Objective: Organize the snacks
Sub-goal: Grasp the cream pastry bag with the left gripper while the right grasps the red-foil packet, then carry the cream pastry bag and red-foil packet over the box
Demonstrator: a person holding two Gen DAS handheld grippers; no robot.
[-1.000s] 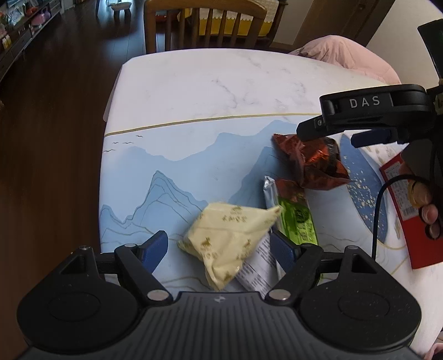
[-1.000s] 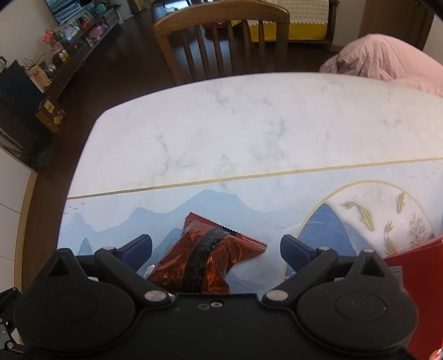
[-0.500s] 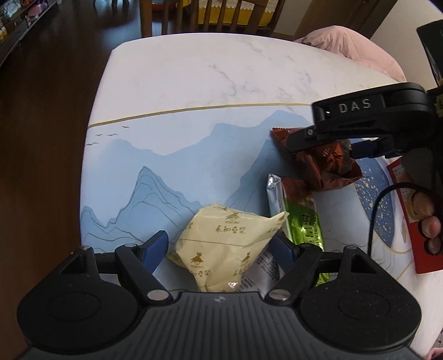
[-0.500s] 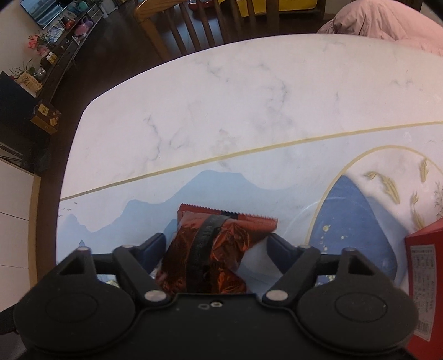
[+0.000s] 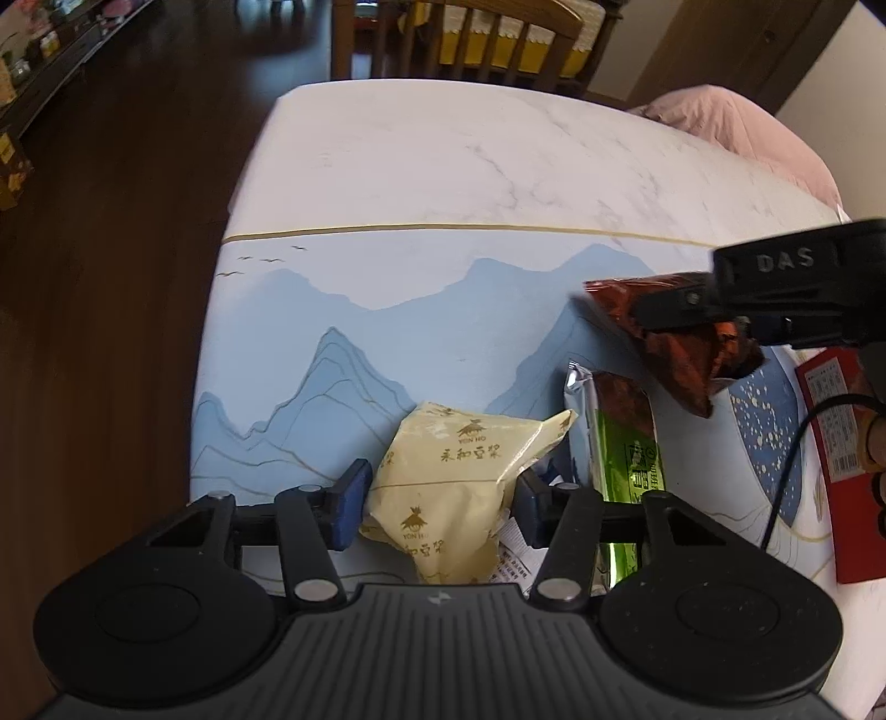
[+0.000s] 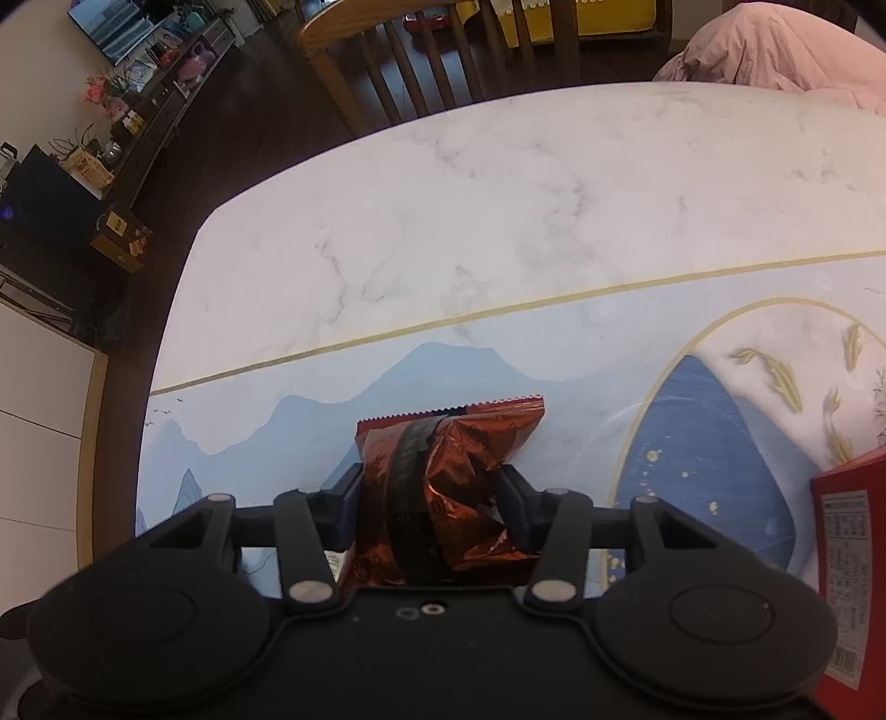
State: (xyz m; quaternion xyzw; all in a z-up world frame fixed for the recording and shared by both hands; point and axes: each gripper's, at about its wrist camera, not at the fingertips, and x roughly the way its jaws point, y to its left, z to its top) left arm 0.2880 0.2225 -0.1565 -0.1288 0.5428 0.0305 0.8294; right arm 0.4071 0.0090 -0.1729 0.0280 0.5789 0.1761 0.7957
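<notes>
Left gripper (image 5: 440, 501) clamps yellow packet (image 5: 459, 487); right gripper (image 6: 432, 498) clamps red packet (image 6: 443, 493)

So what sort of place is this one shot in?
Most likely a home dining and living room: a marble table with wooden chairs, a TV over a cluttered shelf.

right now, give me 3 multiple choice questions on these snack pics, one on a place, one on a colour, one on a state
1. Where does the green bar lie?
A. right of the yellow packet
B. on the chair
C. inside the red box

2. What colour is the packet in the right gripper?
A. white
B. red-brown foil
C. purple

3. How is the left gripper?
A. wide open, nothing between its fingers
B. closed on the yellow packet
C. out of view

Answers: 1 A, the bar sits beside the packet on the table. 2 B, the red foil packet shows crinkled foil. 3 B, both pads press the packet.
</notes>
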